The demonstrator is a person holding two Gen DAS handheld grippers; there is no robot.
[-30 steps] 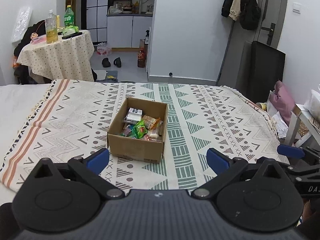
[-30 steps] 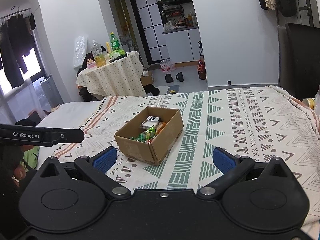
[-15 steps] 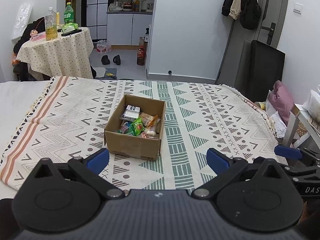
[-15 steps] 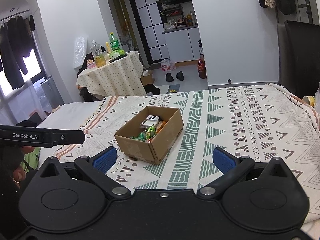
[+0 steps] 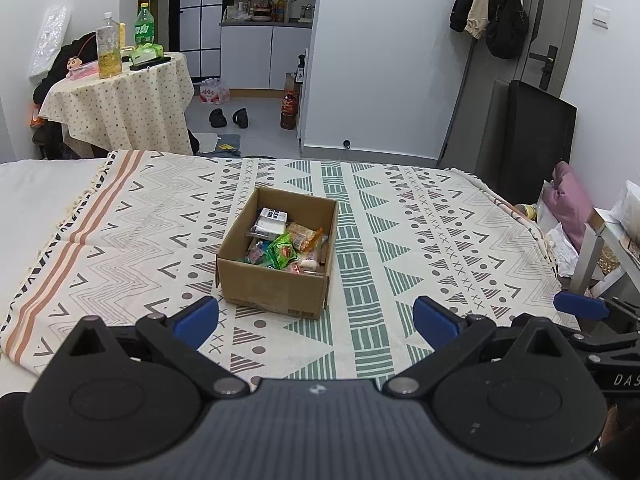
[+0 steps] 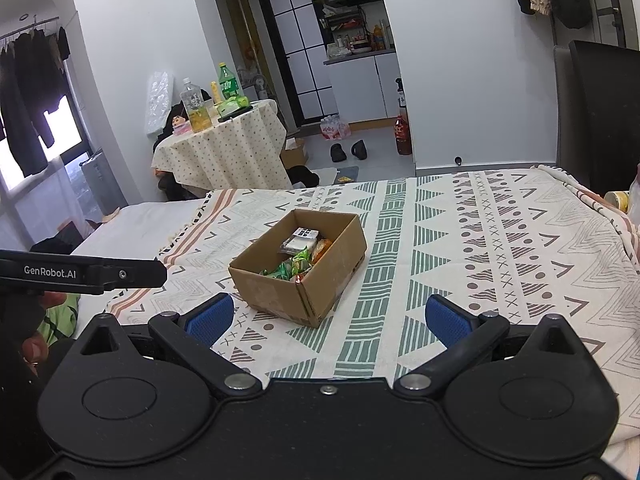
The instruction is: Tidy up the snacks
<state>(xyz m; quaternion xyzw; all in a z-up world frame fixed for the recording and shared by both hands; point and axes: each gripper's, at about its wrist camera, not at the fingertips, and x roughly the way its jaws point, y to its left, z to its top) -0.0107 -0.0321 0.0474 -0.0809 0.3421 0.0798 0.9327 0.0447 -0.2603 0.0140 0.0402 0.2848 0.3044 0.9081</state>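
Surface: patterned blanket on bed
Centre: cardboard box holding snacks
Left gripper: fingers apart, empty
Right gripper: fingers apart, empty

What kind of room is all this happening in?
It looks like a small studio flat. A patterned blanket covers what seems to be a bed, a kitchenette sits behind a glass partition, and coats hang by the door.
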